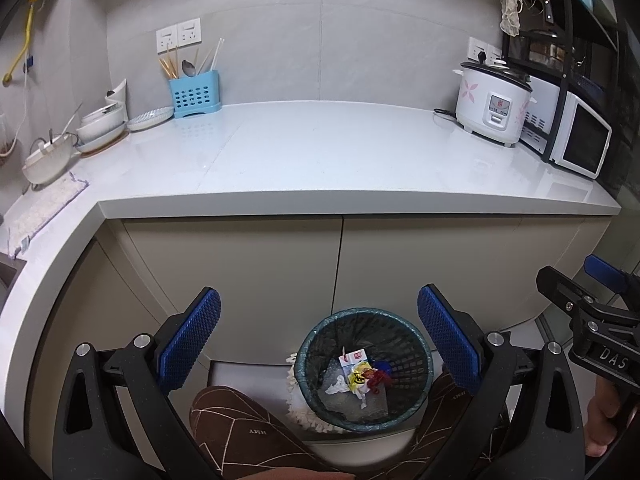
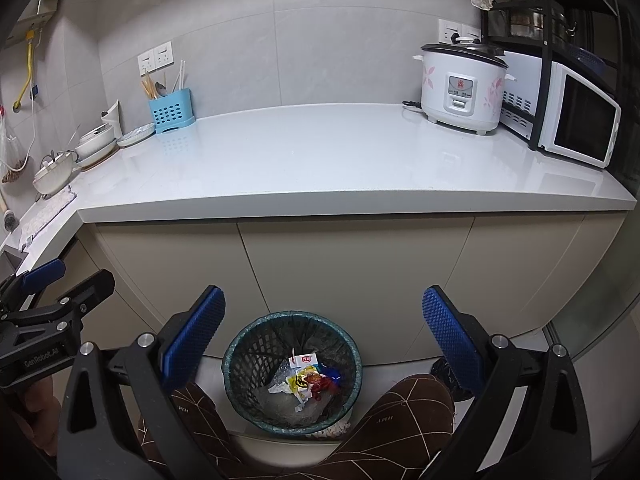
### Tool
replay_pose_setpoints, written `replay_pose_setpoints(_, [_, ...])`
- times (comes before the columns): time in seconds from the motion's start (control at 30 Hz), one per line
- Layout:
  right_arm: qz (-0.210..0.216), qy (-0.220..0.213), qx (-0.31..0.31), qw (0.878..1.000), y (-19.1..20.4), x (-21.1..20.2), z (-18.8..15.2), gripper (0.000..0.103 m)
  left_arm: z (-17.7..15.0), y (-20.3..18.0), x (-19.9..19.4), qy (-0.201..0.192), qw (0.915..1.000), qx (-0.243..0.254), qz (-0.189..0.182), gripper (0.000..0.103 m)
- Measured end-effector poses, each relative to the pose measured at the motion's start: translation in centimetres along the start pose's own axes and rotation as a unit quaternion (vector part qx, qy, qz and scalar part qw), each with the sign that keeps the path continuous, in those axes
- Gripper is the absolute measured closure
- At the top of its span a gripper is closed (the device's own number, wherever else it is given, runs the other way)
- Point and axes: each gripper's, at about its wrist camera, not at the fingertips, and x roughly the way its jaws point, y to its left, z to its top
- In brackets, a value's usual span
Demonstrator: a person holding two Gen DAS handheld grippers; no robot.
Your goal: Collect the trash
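A round mesh waste bin [image 1: 362,368] with a dark liner stands on the floor in front of the cabinets, and it also shows in the right wrist view [image 2: 292,372]. Inside lie crumpled wrappers [image 1: 362,378], a small red-and-white carton and clear plastic; the same trash [image 2: 310,380] shows in the right wrist view. My left gripper [image 1: 319,338] is open and empty above the bin. My right gripper [image 2: 323,338] is open and empty above it too. Each gripper appears at the edge of the other's view, the right one [image 1: 592,320] and the left one [image 2: 48,320].
A white countertop [image 1: 340,152] runs ahead, with a rice cooker [image 1: 494,102] and microwave [image 1: 576,140] at right, a blue utensil holder [image 1: 195,94] and bowls [image 1: 98,124] at left. Cabinet doors [image 1: 400,264] stand behind the bin. The person's patterned trouser legs [image 1: 248,432] flank it.
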Motion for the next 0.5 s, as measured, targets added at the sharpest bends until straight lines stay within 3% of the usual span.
replay_pose_setpoints(0.5, [-0.001, 0.001, 0.002, 1.0, -0.07, 0.09, 0.09, 0.008, 0.01, -0.16, 0.23, -0.004, 1.0, 0.001, -0.004, 0.006])
